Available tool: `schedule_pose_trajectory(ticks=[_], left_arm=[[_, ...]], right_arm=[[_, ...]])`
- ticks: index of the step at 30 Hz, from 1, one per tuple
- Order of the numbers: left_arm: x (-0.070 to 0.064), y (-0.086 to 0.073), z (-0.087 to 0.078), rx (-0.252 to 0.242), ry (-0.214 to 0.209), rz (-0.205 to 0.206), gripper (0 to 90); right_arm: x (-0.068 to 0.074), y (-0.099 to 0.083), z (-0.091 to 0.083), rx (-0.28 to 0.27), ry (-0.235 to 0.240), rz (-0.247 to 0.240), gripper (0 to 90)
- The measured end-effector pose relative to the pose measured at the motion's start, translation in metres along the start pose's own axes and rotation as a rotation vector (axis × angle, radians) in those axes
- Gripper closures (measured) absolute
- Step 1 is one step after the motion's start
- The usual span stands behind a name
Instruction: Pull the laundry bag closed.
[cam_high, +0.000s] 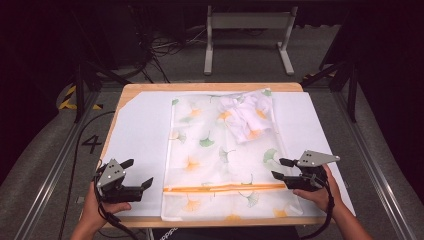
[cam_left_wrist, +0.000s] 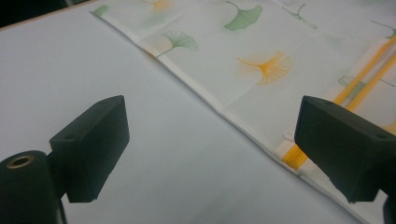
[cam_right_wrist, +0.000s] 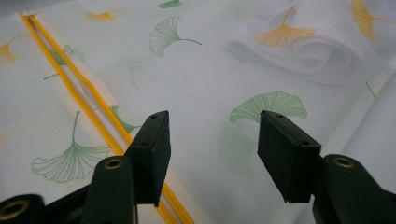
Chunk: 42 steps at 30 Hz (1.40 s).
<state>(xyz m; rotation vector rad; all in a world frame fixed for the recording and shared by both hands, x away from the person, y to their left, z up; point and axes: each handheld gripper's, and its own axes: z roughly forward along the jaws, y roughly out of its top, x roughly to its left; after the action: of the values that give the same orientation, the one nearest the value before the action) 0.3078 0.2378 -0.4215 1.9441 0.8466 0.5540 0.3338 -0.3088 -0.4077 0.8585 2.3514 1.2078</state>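
A translucent white laundry bag (cam_high: 210, 150) printed with green and orange ginkgo leaves lies flat across the middle of the table. An orange zipper (cam_high: 225, 188) runs across it near the front edge. A bunched white garment (cam_high: 245, 117) sits inside it at the far right corner. My left gripper (cam_high: 137, 172) is open, hovering over the white sheet just left of the bag's edge (cam_left_wrist: 219, 109). My right gripper (cam_high: 280, 168) is open at the bag's right edge, by the zipper's end. In the right gripper view the jaws stand over the fabric, with the zipper (cam_right_wrist: 88, 100) to their left.
A white sheet (cam_high: 140, 130) covers the wooden table (cam_high: 210, 87). Metal rails run along both sides on the floor. A grey metal stand (cam_high: 247, 22) and cables lie beyond the far edge. Dark surroundings frame the scene.
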Motion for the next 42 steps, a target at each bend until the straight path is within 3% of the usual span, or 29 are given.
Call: schedule_pose_trajectory(ticks=[5,7,8,10,11,12,13,14,15,17,19,23,24,29,30,31,33,34,38,42], left_arm=[[-0.007,-0.006,0.004,0.041,0.001,0.013,12.1],[-0.01,-0.008,0.002,0.032,-0.018,0.016,15.1],[-0.011,-0.008,0.0,0.033,-0.017,0.02,21.4],[-0.014,-0.01,-0.005,0.02,-0.076,0.027,34.3],[-0.017,-0.011,-0.006,0.038,-0.099,0.053,53.7],[-0.021,-0.013,-0.007,0.045,-0.119,0.1,62.6],[-0.021,-0.013,-0.007,0.045,-0.119,0.1,70.5],[-0.025,-0.013,-0.007,0.047,-0.127,0.126,70.5],[-0.028,-0.014,-0.007,0.052,-0.138,0.131,80.2],[-0.032,-0.015,-0.008,0.054,-0.159,0.142,83.7],[-0.037,-0.015,-0.006,0.073,-0.18,0.153,90.0],[-0.045,-0.015,0.004,0.125,-0.197,0.178,90.0],[-0.045,-0.015,0.004,0.125,-0.197,0.178,90.0],[-0.056,-0.015,0.021,0.196,-0.244,0.219,90.0],[-0.056,-0.015,0.021,0.196,-0.244,0.219,90.0],[-0.058,-0.015,0.026,0.211,-0.255,0.234,90.0],[-0.059,-0.016,0.03,0.231,-0.253,0.248,90.0],[-0.059,-0.016,0.03,0.231,-0.253,0.248,90.0],[-0.06,-0.018,0.032,0.247,-0.262,0.263,90.0],[-0.059,-0.019,0.032,0.244,-0.265,0.254,90.0]], right_arm=[[0.003,0.004,-0.001,-0.016,0.024,-0.01,41.2],[0.007,0.01,0.0,-0.016,0.024,-0.032,39.7],[0.01,0.014,0.002,-0.02,0.041,-0.051,39.7],[0.015,0.021,0.007,-0.005,0.034,-0.095,40.8],[0.018,0.027,0.01,-0.01,0.053,-0.111,45.4],[0.021,0.031,0.013,-0.017,0.066,-0.118,48.2],[0.025,0.038,0.018,-0.015,0.065,-0.13,53.2],[0.025,0.038,0.018,-0.015,0.065,-0.13,53.2],[0.033,0.051,0.026,-0.036,0.11,-0.162,64.9],[0.036,0.055,0.03,-0.04,0.119,-0.166,66.6],[0.049,0.077,0.048,-0.041,0.183,-0.199,73.9],[0.079,0.104,0.081,0.002,0.258,-0.268,73.3],[0.079,0.104,0.081,0.002,0.258,-0.268,73.3],[0.125,0.132,0.142,0.084,0.371,-0.325,73.4],[0.125,0.132,0.142,0.084,0.371,-0.325,73.4],[0.139,0.137,0.162,0.111,0.389,-0.339,74.0],[0.153,0.14,0.178,0.132,0.415,-0.361,74.1],[0.153,0.14,0.178,0.132,0.415,-0.361,74.1],[0.18,0.145,0.206,0.177,0.435,-0.401,73.3],[0.19,0.146,0.223,0.205,0.434,-0.399,73.0]])
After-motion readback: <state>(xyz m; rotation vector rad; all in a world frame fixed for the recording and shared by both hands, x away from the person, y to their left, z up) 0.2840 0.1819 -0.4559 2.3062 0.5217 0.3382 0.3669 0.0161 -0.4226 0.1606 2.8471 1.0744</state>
